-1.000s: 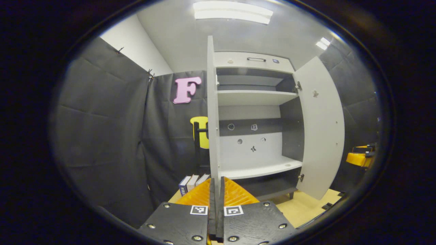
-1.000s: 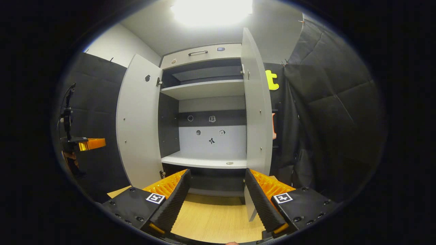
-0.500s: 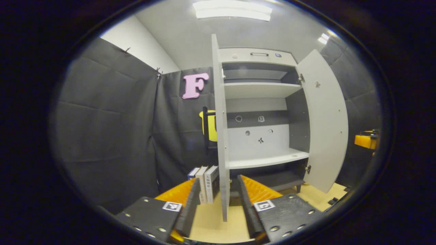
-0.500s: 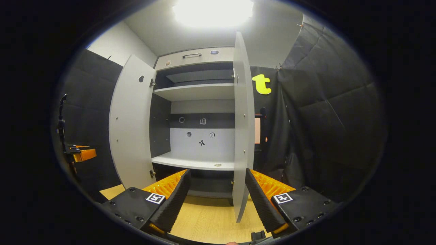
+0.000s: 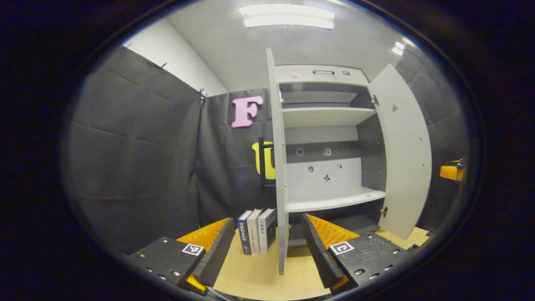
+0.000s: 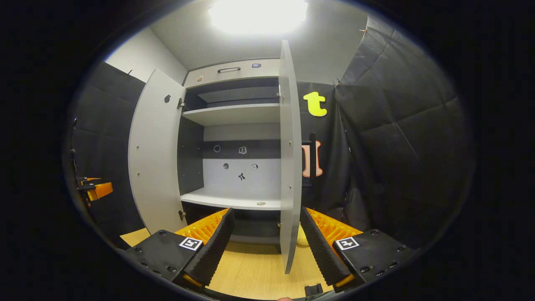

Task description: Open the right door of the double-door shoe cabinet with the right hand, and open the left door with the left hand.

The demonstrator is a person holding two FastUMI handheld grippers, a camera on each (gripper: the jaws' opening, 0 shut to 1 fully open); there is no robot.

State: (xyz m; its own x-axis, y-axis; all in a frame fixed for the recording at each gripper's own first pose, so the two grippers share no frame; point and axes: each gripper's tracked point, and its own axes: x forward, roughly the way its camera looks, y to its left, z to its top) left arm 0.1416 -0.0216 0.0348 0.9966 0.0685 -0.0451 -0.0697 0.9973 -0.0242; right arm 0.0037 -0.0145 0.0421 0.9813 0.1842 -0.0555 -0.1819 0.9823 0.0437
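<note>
Both shoe cabinet (image 5: 330, 138) doors stand wide. Left gripper (image 5: 267, 242) gapes around the left door (image 5: 281, 167) edge; right gripper (image 6: 266, 238) gapes around the right door (image 6: 289, 159), gripping nothing.

The cabinet doors (image 5: 280, 167) look like smooth, matt grey board. The floor (image 6: 255, 271) shows pale wood grain. Ribbed black foam lines the fingers (image 6: 213, 246), backed by glossy orange plastic.
</note>
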